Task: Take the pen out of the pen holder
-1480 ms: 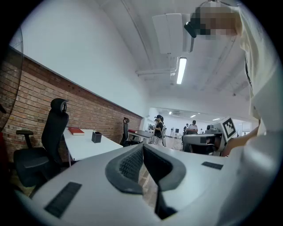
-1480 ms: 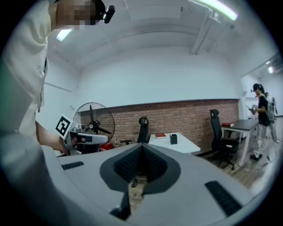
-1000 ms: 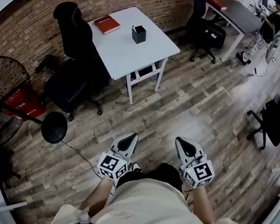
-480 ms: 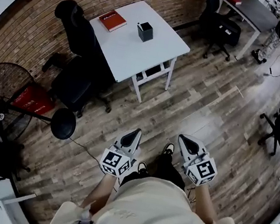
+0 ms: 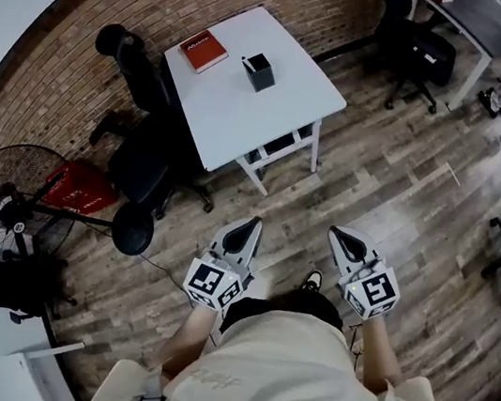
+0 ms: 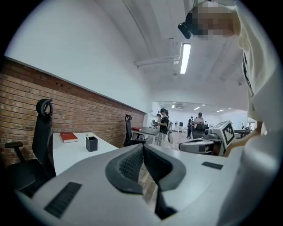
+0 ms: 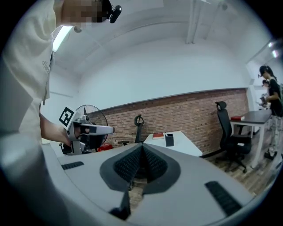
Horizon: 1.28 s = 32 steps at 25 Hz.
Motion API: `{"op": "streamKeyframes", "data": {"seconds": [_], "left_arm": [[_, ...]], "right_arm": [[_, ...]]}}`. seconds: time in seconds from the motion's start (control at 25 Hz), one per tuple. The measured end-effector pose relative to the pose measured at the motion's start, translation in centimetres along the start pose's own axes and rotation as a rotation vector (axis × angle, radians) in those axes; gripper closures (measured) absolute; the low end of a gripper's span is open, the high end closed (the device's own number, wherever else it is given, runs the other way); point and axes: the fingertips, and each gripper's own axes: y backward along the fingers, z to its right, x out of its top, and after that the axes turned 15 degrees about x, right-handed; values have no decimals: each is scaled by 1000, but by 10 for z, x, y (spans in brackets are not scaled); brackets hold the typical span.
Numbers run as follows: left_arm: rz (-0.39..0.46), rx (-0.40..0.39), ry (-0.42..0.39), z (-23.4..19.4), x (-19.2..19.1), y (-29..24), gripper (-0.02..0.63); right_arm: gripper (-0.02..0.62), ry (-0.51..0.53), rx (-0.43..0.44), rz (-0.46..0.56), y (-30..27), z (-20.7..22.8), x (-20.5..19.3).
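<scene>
A small black pen holder stands on the white table far ahead of me, with a pen tip poking out at its left. The holder also shows in the left gripper view and the right gripper view. My left gripper and right gripper are held side by side over the wooden floor, well short of the table. Both are shut with nothing between the jaws, and both point toward the table.
A red book lies on the table left of the holder. A black office chair stands at the table's left side, with a floor fan and a red box beyond it. More desks, chairs and people are at the far right.
The table, chair and fan have slid down and closer in the head view as I move across the floor toward them. Both grippers stay shut and side by side.
</scene>
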Motion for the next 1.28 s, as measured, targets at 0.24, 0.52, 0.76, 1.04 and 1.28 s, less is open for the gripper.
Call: {"op": "streamKeyframes", "data": {"seconds": [0.24, 0.52, 0.76, 1.04, 1.28], "left_arm": [[-33, 40, 15, -9, -10, -33, 588], [-70, 41, 46, -38, -22, -79, 588], [-24, 23, 94, -69, -8, -149, 588], [57, -56, 45, -100, 36, -205, 588], [17, -50, 53, -149, 29, -228, 588]], "right_arm": [[588, -10, 42, -30, -11, 33, 0], [588, -55, 38, -78, -35, 68, -9], [588, -44, 14, -71, -73, 107, 19], [588, 42, 31, -64, -145, 146, 69], [588, 49, 9, -53, -189, 167, 91]]}}
